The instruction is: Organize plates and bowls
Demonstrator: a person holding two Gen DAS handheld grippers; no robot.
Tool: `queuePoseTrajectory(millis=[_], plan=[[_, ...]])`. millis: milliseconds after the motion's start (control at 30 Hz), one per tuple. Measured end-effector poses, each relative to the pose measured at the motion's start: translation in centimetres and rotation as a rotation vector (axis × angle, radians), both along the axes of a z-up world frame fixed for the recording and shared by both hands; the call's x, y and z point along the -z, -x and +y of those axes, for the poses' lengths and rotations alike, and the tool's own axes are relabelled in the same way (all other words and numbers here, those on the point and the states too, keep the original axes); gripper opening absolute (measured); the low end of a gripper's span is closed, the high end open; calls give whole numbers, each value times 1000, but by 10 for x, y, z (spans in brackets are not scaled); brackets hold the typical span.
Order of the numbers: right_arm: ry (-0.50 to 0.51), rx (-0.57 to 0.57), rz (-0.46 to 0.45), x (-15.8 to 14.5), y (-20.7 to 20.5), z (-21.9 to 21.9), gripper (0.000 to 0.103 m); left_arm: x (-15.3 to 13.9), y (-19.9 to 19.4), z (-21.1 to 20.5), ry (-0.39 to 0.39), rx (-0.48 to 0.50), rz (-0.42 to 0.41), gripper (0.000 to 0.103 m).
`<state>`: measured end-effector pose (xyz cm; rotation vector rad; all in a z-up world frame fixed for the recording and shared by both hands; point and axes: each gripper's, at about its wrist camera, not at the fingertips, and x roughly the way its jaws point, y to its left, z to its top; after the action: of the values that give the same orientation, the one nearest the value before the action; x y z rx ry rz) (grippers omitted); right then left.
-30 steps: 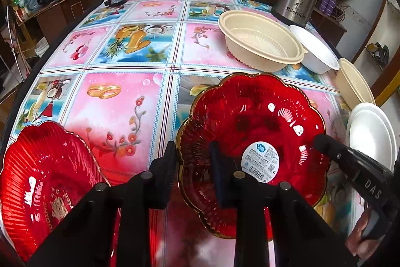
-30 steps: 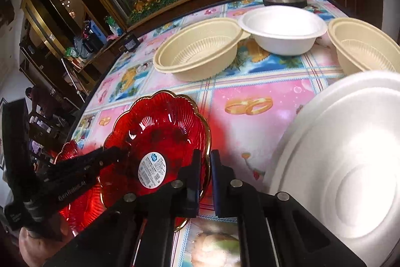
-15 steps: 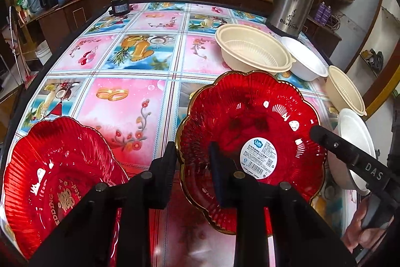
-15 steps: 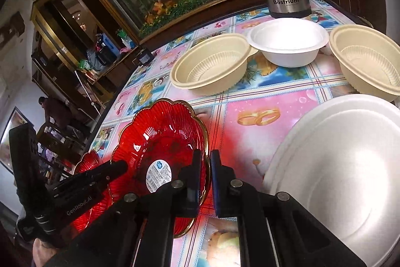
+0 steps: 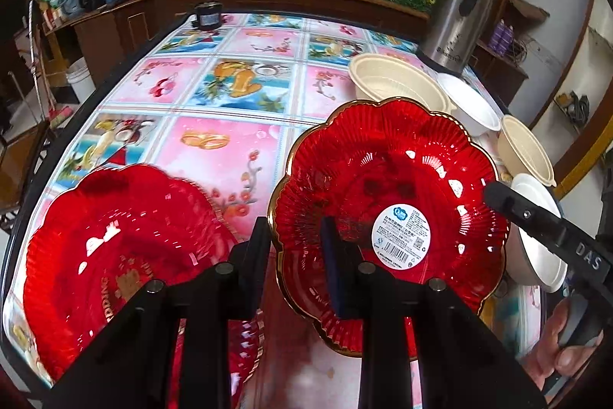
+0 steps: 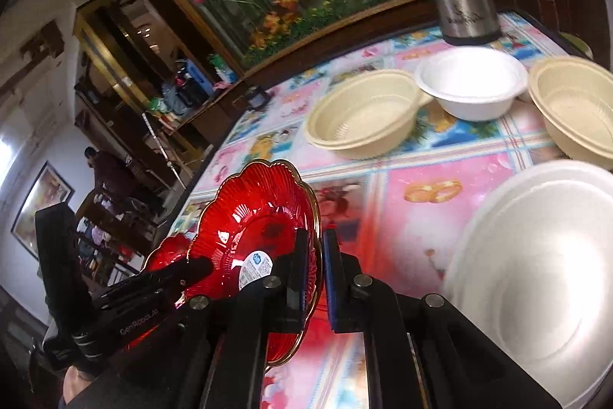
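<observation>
With both tongs clamped on opposite rims of the red gilt-edged plate (image 5: pixel 387 202), the step in hand looks like a two-handed carry — plate is lifted and tilted above the bench (image 5: pixel 230 94), label side facing the left camera. Left tongs (image 5: pixel 295 244) grip its near-left rim; right tongs (image 6: pixel 312 255) pinch the opposite edge, jaws nearly together on the thin lip.

Likely target: the second red plate (image 5: pixel 126 255) lying flat on the bench just to the left. Next move calls for swinging the held plate over it, levelling, then letting go with both sides together — uneven release could tip it.

Still unsorted: white plate (image 6: pixel 536 275), two beige bowls (image 6: pixel 364 114) (image 6: pixel 574 102), white bowl (image 6: pixel 471 83), all grouped near the steel flask (image 5: pixel 456 14).

Writing: "DAS" on the right tongs' arm, "GenRoboLAI"-like lettering on the left's, partial gold "DDING" on the flat plate. Round white sticker (image 5: pixel 401 236) carries a barcode; its text is too small to read.
</observation>
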<state>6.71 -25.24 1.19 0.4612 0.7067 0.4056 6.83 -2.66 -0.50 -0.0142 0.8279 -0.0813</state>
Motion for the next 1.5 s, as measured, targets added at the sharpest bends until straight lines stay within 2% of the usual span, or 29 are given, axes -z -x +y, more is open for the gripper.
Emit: queuePoseTrajectory(millis=[400, 700, 1033, 1200, 1500], plan=[[-30, -78, -55, -23, 15, 37, 7, -16, 30, 46, 49, -60, -48, 24], [1, -181, -92, -41, 20, 98, 7, -24, 62, 107, 84, -171, -85, 24], [57, -294, -44, -24, 18, 177, 7, 3, 74, 165, 129, -286, -43, 24], [81, -308, -3, -9, 11, 193, 7, 13, 69, 173, 135, -296, -25, 24], [215, -298, 11, 10, 3, 209, 10, 26, 62, 170, 64, -304, -13, 24]])
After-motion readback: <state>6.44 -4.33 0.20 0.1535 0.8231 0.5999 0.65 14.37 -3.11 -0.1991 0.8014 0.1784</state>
